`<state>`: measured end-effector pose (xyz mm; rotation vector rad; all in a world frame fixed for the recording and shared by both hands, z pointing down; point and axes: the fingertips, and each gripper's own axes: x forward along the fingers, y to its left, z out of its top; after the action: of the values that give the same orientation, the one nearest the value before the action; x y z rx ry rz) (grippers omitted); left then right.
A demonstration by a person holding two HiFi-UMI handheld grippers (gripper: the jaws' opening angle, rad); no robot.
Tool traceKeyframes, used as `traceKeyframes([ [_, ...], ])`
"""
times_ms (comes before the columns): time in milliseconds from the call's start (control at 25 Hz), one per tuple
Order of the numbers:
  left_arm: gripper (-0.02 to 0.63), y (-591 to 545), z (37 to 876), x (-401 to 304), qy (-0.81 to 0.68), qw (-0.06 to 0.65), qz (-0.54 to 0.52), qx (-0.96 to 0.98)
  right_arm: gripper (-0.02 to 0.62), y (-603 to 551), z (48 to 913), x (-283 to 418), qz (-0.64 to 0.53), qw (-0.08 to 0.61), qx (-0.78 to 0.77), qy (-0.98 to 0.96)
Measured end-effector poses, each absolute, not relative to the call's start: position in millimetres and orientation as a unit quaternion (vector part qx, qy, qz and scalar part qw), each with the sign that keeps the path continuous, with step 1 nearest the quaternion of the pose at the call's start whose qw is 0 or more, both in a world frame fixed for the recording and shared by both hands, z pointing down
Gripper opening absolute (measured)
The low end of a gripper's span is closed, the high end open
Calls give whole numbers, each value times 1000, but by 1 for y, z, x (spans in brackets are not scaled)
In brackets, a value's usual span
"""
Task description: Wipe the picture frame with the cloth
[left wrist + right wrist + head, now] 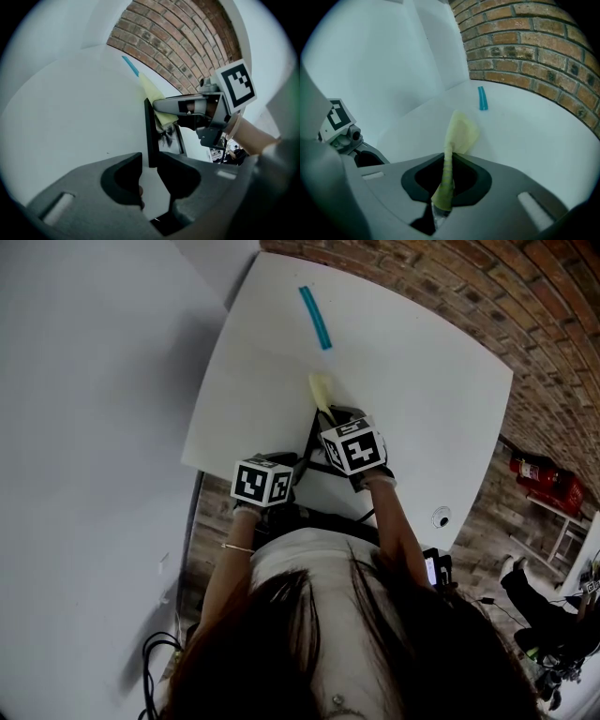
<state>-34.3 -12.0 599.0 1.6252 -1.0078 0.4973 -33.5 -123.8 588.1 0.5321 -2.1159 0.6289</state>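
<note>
Two hand-held grippers divide the work over a white table (422, 362): one attends the object, the other carries the wiping medium. The picture frame (149, 133), black-rimmed, appears to stand on edge near the table's front border, between the two grippers in the head view. This pose presents its face and upper rim to a tool arriving from the side. The left gripper (150, 165) is lined up with the frame's rim, so that the near end of the rim meets the mouth of its jaws. The jaws stand apart with white showing in the gap, and no clamping on the rim is seen, so this gripper probably guards against tipping rather than acting as a vice. The right gripper (449, 161) has its jaws closed tight on a gathered fold of the yellow cloth (460, 131), whose free end fans out ahead of the tips. Holding the cloth bunched leaves a soft pad leading. In the left gripper view that pad lies against the frame's far upper part. A teal rod (316, 317) lies well apart, toward the table's far side.
</note>
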Motion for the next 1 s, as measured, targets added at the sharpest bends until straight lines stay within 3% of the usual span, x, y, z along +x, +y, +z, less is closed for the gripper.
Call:
traceKeyframes([
  [1000, 103, -15, 600, -31, -420, 555, 215, 685, 37, -132, 590, -21, 274, 415, 233, -836],
])
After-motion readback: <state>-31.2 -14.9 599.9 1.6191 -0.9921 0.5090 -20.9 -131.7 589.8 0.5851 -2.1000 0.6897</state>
